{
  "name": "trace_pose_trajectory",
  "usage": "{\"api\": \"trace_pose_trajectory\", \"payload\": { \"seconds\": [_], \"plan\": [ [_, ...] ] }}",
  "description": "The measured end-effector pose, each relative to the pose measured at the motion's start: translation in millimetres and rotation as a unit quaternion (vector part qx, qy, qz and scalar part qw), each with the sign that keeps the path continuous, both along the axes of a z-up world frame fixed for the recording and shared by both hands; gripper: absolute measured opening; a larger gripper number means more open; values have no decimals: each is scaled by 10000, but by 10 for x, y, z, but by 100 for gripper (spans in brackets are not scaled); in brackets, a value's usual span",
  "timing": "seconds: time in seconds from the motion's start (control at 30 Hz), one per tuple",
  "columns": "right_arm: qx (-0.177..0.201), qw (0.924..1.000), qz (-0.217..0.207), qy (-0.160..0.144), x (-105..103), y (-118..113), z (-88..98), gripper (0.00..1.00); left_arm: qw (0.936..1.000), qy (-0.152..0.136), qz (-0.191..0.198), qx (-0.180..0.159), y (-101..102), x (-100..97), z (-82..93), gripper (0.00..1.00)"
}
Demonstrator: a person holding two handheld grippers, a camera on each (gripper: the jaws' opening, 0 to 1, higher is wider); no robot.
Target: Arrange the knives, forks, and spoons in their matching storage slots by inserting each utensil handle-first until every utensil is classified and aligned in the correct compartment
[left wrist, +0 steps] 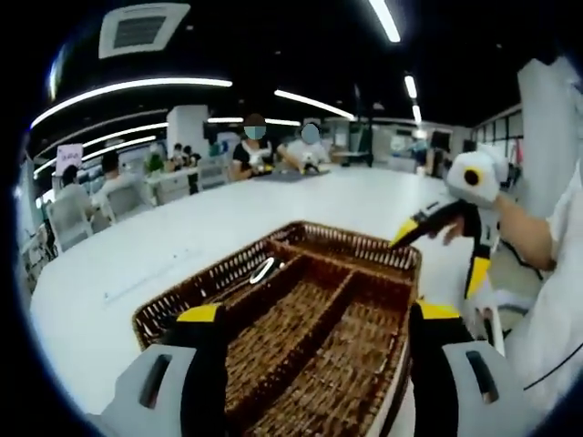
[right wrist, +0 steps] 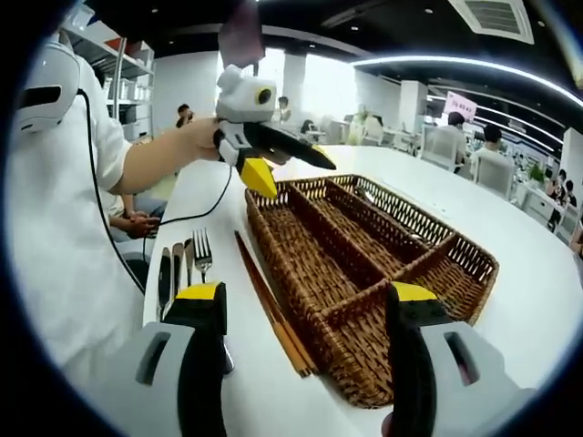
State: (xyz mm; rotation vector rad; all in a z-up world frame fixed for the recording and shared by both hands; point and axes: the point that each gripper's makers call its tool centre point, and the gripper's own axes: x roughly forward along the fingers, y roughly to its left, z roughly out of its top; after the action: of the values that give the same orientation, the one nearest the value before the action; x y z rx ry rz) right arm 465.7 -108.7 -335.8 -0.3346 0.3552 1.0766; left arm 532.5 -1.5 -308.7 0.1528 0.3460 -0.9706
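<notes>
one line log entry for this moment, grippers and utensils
left gripper: open, above brown wicker divided tray | right gripper: open, empty | metal fork, wooden chopsticks on white table beside tray

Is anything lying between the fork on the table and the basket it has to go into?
Yes. A pair of wooden chopsticks lies on the table between the fork and the near wall of the wicker basket, running alongside that wall. The fork would have to be lifted over them.

brown woven basket (right wrist: pixel 364 264), white table (left wrist: pixel 127 264)
</notes>
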Motion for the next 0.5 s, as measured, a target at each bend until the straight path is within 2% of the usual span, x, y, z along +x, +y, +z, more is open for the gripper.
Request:
{"api": "trace_pose_trajectory", "payload": {
  "seconds": [0.23,0.5],
  "plan": [
    [-8,10000,-7,19,-3,-13,-17,73,9999,80,17,-149,-27,-85,-40,85],
    [-15,10000,-18,22,2,-20,-24,73,9996,80,112,-247,30,-88,-57,85]
  ]
}}
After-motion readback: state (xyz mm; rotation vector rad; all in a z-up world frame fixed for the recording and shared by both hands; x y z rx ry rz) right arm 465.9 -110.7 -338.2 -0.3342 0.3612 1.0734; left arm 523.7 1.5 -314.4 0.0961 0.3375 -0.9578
